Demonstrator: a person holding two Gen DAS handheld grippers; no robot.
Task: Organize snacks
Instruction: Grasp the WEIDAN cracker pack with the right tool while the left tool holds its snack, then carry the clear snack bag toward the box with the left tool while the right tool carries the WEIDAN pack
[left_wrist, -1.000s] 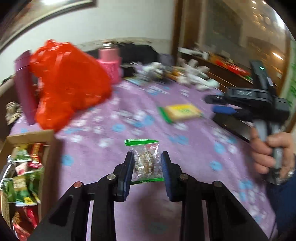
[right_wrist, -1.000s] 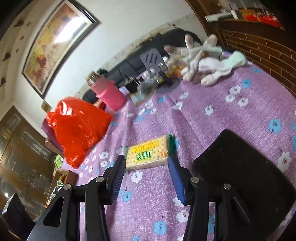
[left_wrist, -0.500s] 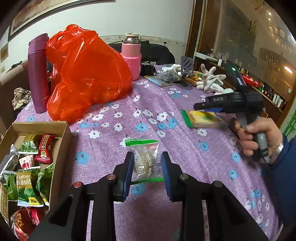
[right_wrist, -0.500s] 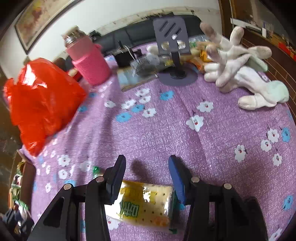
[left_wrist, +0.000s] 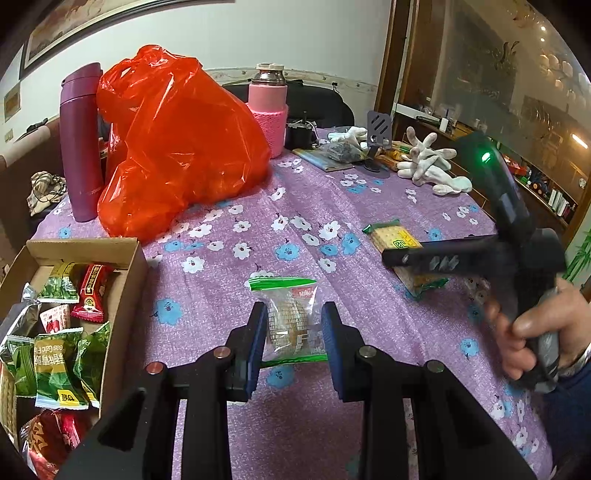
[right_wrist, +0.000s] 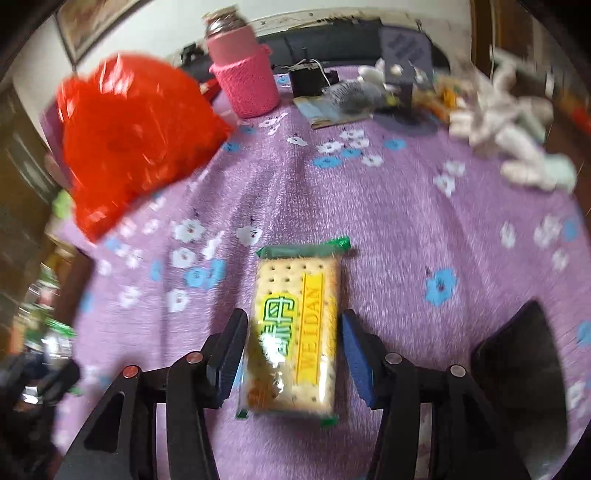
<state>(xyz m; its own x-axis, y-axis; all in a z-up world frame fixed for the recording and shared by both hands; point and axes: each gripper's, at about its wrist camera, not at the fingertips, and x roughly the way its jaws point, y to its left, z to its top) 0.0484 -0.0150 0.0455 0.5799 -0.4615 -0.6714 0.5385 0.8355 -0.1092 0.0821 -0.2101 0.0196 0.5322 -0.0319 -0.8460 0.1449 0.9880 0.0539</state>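
My left gripper is shut on a small clear snack packet with green ends, held just above the purple flowered tablecloth. An open cardboard box with several wrapped snacks stands to its left. In the right wrist view a yellow cracker packet lies flat on the cloth, lengthwise between the jaws of my right gripper. Those jaws are opening, and a gap shows on both sides of the packet. In the left wrist view a hand holds the right gripper over the cracker packet.
A red plastic bag, a purple flask and a pink-sleeved bottle stand at the back left. White gloves and a phone stand lie at the back right. A flat black object lies right of the crackers.
My right gripper has come down over the cracker packet and rolled, so the packet now lies lengthwise between its jaws. The left gripper has stayed put, still holding its packet.
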